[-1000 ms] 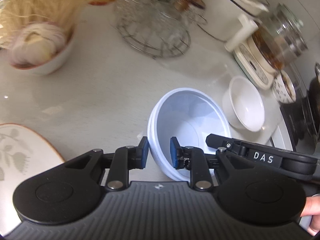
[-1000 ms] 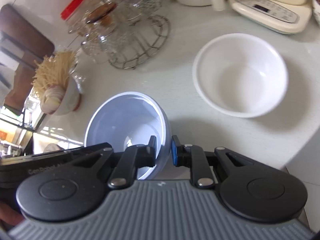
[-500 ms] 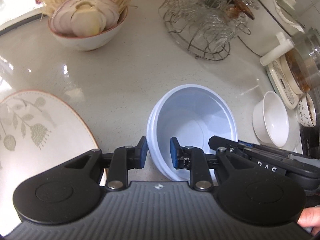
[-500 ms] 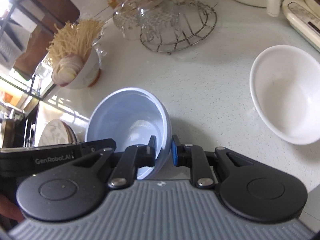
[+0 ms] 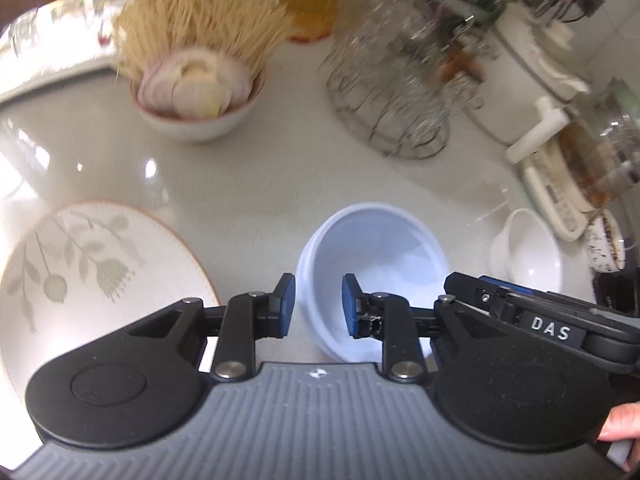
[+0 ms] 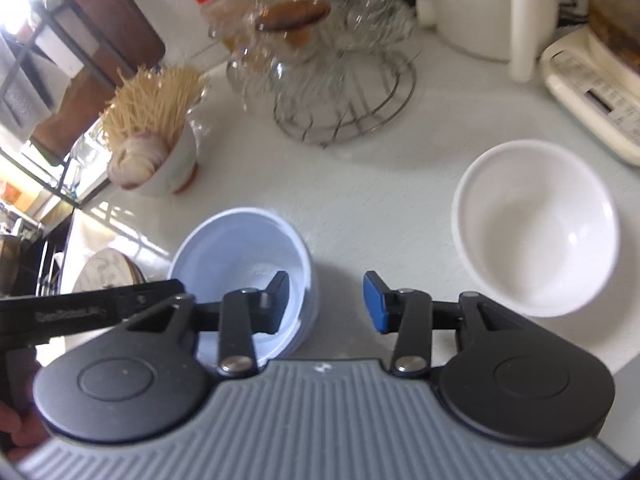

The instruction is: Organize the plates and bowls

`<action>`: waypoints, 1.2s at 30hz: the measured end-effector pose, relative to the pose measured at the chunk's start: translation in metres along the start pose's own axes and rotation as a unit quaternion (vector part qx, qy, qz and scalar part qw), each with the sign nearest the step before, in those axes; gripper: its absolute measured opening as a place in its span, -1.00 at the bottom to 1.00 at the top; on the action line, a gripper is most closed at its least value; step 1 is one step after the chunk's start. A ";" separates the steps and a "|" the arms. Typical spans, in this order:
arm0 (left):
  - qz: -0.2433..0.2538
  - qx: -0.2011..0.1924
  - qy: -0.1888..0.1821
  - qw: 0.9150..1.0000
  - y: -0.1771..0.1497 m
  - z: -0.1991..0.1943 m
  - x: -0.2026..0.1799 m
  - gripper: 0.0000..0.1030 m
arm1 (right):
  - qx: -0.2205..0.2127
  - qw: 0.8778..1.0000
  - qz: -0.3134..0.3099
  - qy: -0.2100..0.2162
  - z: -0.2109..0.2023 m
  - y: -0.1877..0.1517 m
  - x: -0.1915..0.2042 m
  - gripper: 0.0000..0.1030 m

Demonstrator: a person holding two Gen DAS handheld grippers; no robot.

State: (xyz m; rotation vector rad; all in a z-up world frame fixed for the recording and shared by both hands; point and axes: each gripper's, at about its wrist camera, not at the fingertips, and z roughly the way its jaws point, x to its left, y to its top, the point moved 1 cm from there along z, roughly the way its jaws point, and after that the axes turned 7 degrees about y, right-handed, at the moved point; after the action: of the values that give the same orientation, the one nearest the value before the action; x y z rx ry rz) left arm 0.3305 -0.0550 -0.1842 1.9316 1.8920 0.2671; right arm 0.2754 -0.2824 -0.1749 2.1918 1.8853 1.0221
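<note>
Blue bowl rim sits between both claws, right claw opening, left claw loose.

Bright daylight, glare patches on counter left of blue bowl; bg behind it motion-blurred, fisheye bend at edges, soft shadows.

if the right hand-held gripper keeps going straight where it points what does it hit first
Probably bare countertop, in the gap between the blue bowl and the white bowl; its opening jaws straddle the blue bowl's rim, though depth is unclear.
</note>
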 end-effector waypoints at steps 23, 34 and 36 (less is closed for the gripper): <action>0.116 -0.106 -0.092 0.983 -0.022 -0.139 -0.018 -0.44 | -0.170 0.984 0.012 -0.057 -0.136 -0.037 0.073 -0.14; 0.149 -0.104 -0.113 0.977 -0.033 -0.147 -0.035 -0.44 | -0.183 0.979 0.028 -0.081 -0.152 -0.056 0.070 -0.14; 0.154 -0.104 -0.116 0.976 -0.032 -0.144 -0.044 -0.44 | -0.186 0.978 0.032 -0.087 -0.155 -0.057 0.062 -0.14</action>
State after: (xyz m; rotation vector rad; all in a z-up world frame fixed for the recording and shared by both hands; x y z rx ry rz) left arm 0.2382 -0.0755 -0.0622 2.0088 1.3587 0.3019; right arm 0.1471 -0.2674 -0.0543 2.0561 1.4244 1.0524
